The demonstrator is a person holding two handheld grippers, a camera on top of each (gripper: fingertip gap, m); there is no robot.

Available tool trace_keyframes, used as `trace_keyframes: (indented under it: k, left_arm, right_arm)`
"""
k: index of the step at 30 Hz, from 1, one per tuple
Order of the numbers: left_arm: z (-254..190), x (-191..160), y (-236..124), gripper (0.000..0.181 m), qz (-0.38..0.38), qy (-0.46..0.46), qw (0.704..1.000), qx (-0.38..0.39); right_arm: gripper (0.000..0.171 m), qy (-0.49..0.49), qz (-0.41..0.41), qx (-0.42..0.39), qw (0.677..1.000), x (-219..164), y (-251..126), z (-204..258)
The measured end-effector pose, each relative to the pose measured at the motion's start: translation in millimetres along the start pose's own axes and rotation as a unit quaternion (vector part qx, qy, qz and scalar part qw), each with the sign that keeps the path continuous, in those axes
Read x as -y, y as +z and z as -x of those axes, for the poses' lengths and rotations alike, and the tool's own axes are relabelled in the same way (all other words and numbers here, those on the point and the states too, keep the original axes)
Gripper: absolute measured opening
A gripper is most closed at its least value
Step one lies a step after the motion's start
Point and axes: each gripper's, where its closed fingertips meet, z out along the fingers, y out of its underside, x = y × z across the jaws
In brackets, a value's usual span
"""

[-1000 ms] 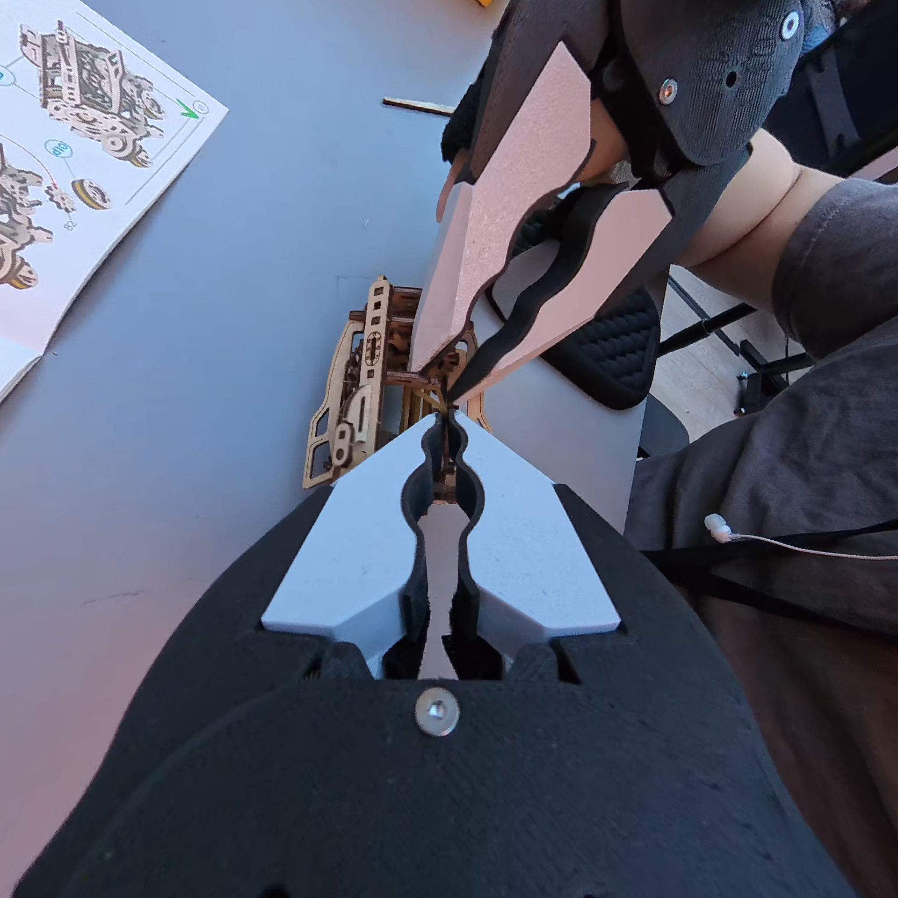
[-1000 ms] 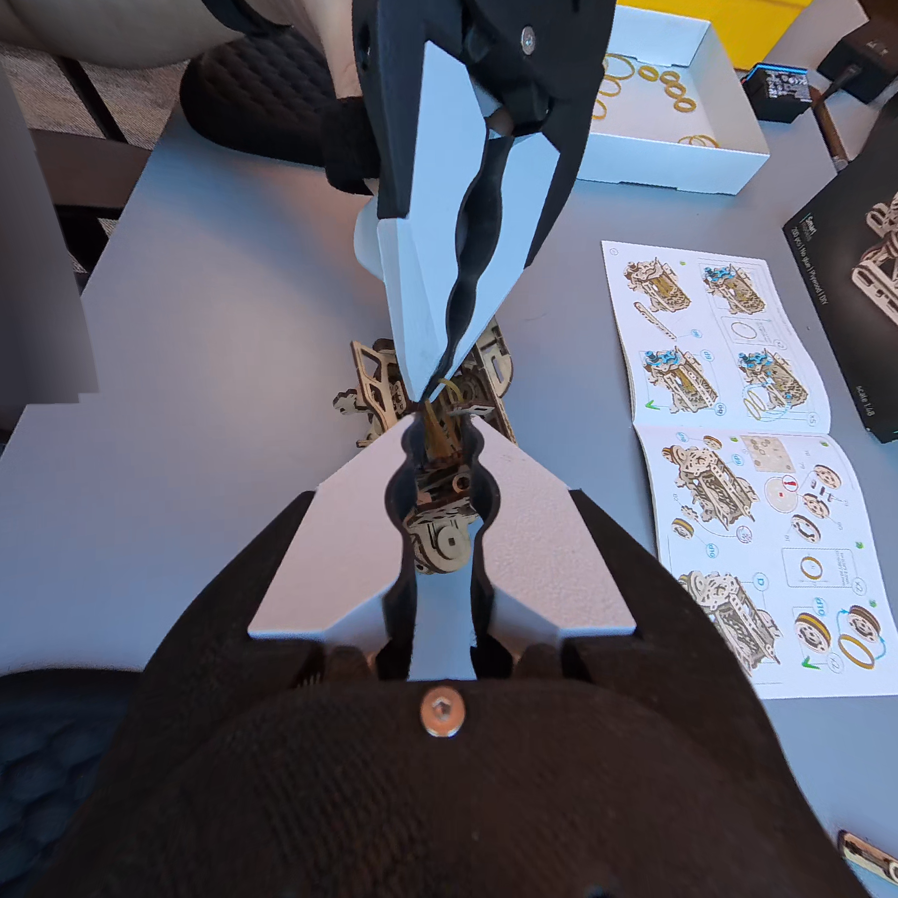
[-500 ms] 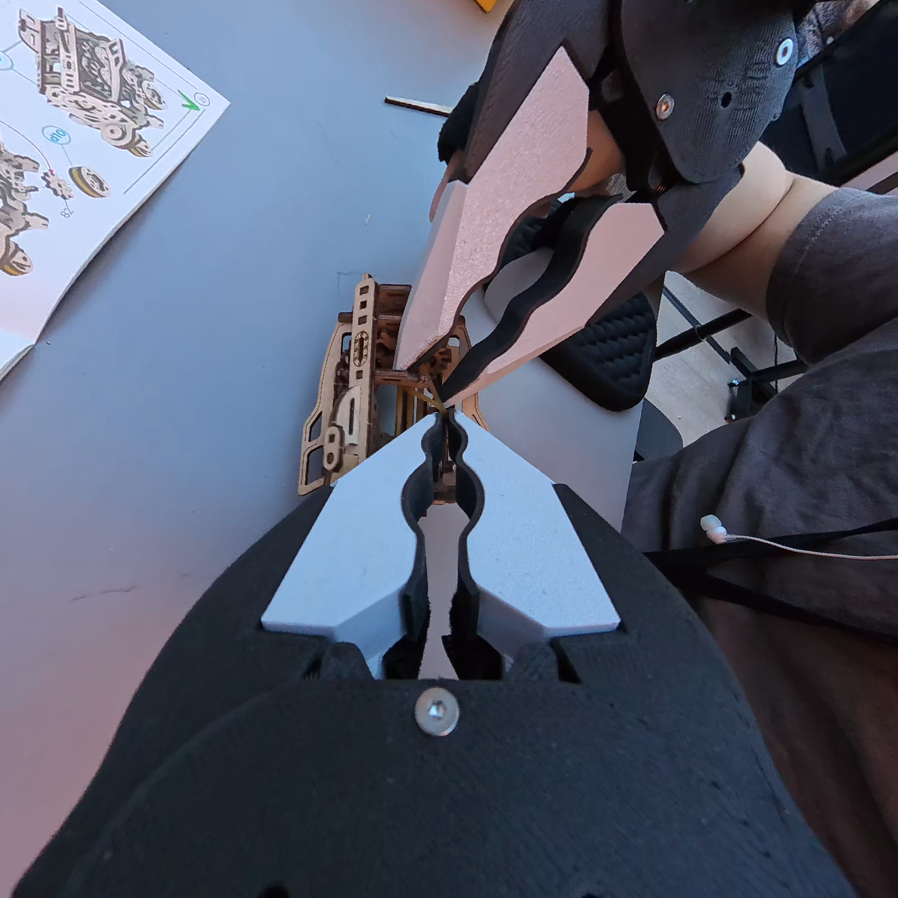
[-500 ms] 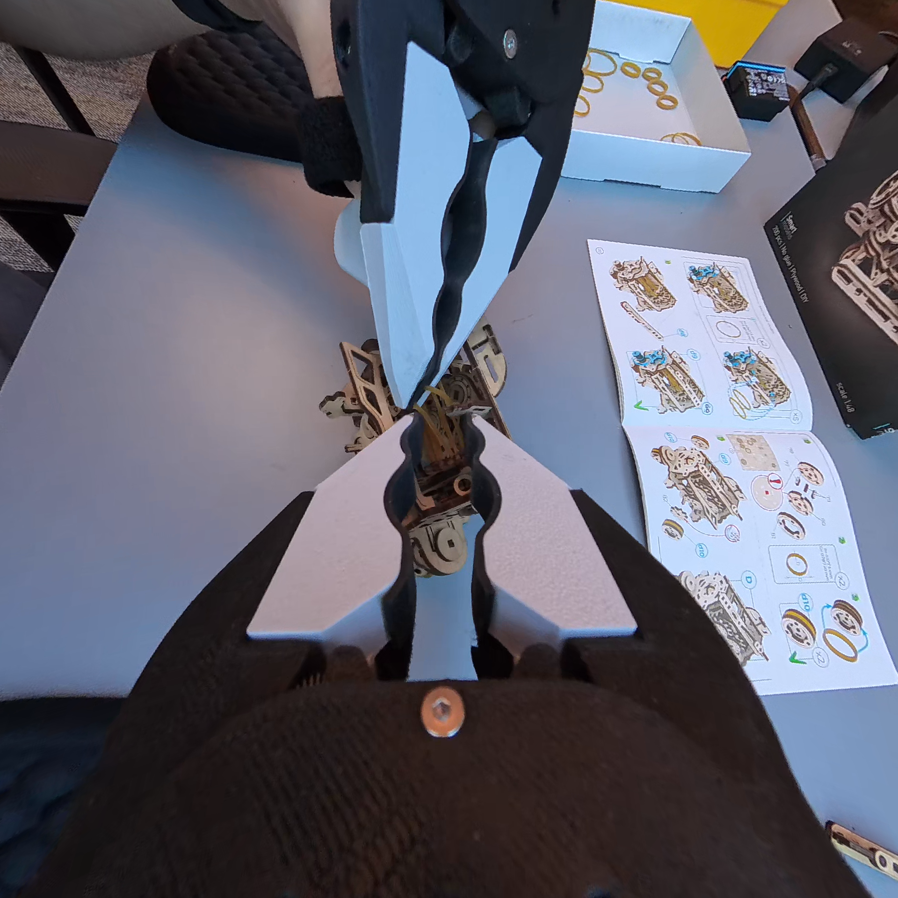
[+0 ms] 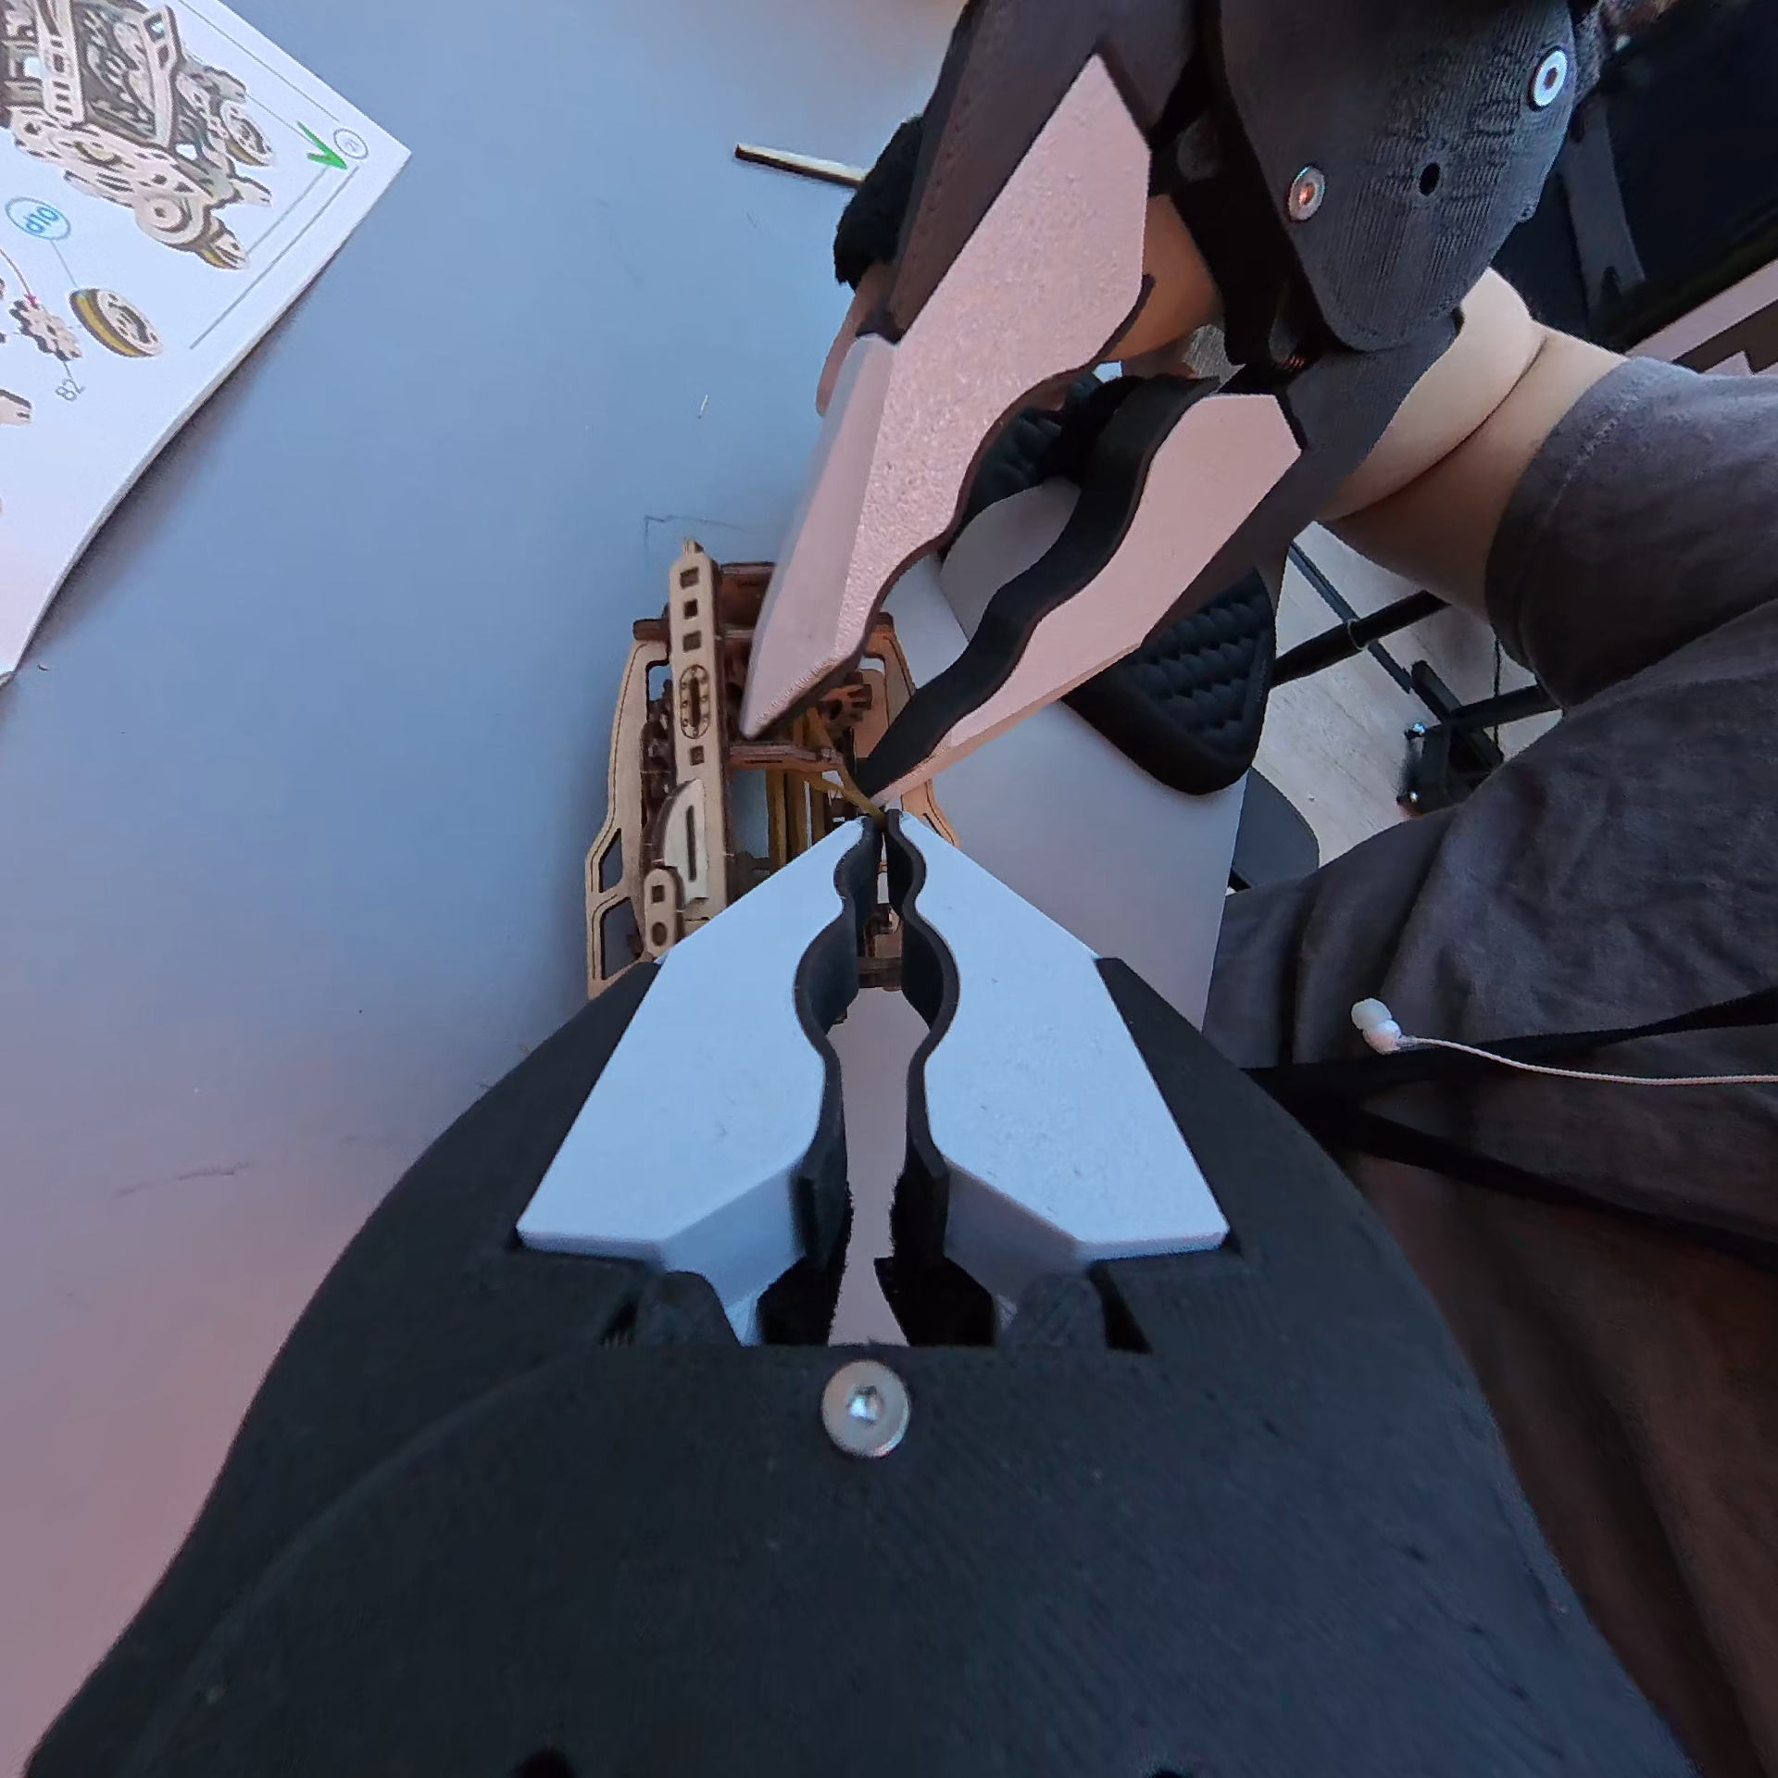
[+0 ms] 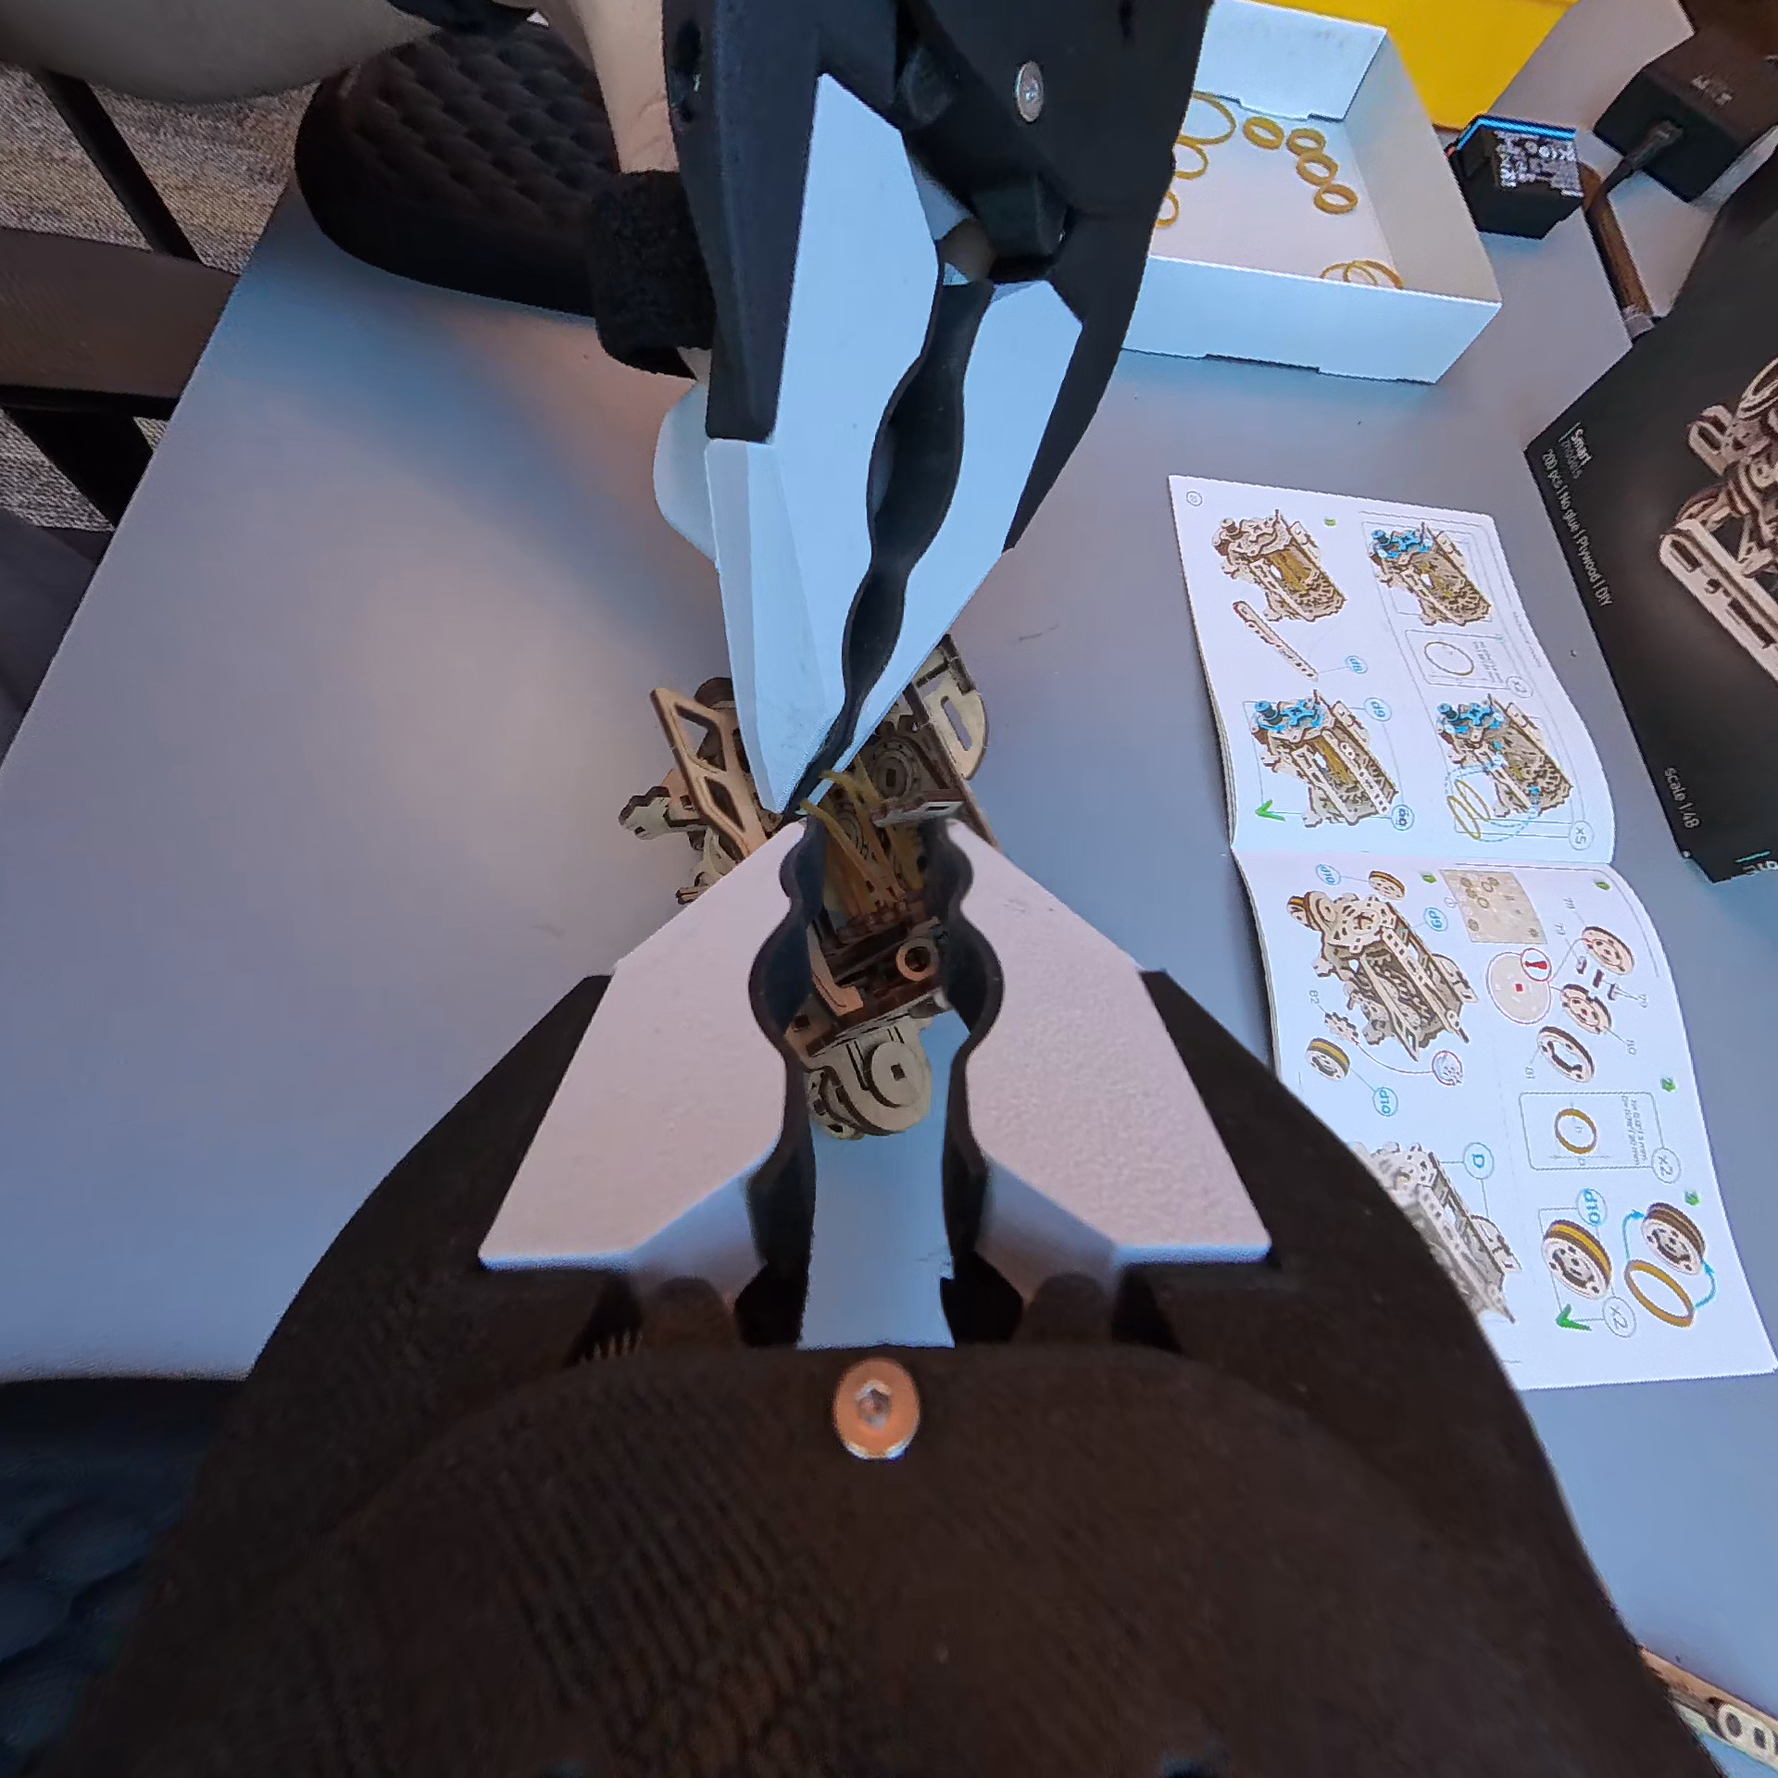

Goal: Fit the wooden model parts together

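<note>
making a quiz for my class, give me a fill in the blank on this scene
1. The laser-cut wooden model stands on a ____ table.
2. The open instruction booklet lies to the model's ____ in the right wrist view.
3. The white cardboard tray holds yellow ____.

Missing: grey; right; rings

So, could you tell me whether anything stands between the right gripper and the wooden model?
Nothing visible does: the right gripper is open directly over the wooden model. The left gripper, shut on a yellow band, sits close by its tips above the model, crowding that spot.
</note>
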Motion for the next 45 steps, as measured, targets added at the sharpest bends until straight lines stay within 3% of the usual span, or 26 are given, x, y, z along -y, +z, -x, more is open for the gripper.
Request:
trace_keyframes:
  k: [14, 19, 31, 40, 43, 45]
  left_arm:
    - [-0.6, 1.8, -1.3, 0.0, 0.015, -0.003, 1.0, -0.011]
    - [-2.0, 1.4, -2.5, 0.0, 0.01, -0.008, 1.0, -0.019]
    - [0.8, -1.0, -3.5, 0.001, 0.011, 0.001, 1.0, -0.007]
    - [1.0, 4.1, -16.3, 0.027, -0.012, 0.0, 1.0, 0.018]
    - [5.2, 13.5, -20.9, 0.03, -0.028, 0.104, 0.99, 0.087]
    - [8.8, 20.4, -29.1, 0.03, -0.045, 0.213, 0.963, 0.156]
  right_arm:
    - [0.016, -0.032, 0.021, 0.03, 0.999, -0.7, 0.6, 5.9]
    - [0.006, -0.054, 0.019, 0.026, 0.998, -0.2, -0.3, 6.0]
    - [0.0, -0.033, 0.005, 0.047, 0.998, -1.2, -1.1, 7.6]
    - [0.0, -0.036, 0.004, 0.043, 0.998, -2.3, -1.0, 7.5]
    - [0.0, -0.036, 0.003, 0.043, 0.998, -2.5, -1.2, 7.3]
    - [0.0, -0.035, 0.002, 0.044, 0.998, -2.3, -1.2, 7.8]
